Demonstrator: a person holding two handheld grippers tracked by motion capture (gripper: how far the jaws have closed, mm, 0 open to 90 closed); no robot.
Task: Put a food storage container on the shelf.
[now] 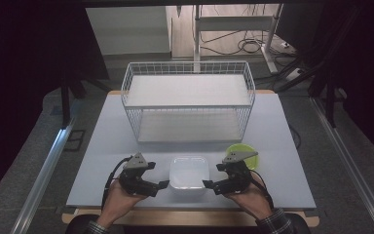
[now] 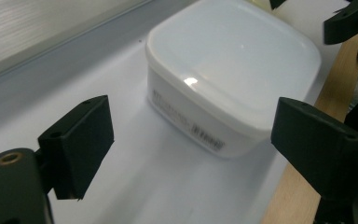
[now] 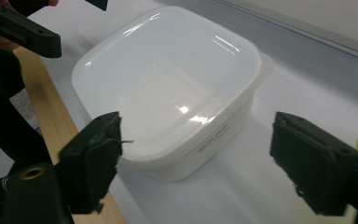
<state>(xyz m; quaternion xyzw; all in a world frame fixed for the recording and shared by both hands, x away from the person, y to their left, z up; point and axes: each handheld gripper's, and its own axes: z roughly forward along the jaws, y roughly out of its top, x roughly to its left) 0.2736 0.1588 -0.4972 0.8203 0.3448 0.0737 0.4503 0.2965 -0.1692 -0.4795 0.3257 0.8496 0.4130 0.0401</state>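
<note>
Near the front edge of the table [image 1: 102, 141], midway between the two hands, sits a white plastic box [image 1: 189, 172] with its lid on. On its left the left gripper [image 1: 164, 184] points inward at the box, jaws spread apart with nothing between them; in the left gripper view the box [image 2: 233, 74] lies ahead of the black pads, close but not touched. On its right the right gripper [image 1: 207, 185] faces the box the same way, jaws likewise parted and empty, and in the right gripper view the box [image 3: 168, 88] sits just ahead of them, free of both pads. Behind the right gripper a lime green plate [image 1: 246, 150] lies on the table. Farther back stands a white wire basket shelf [image 1: 188, 100], well apart from the box
</note>
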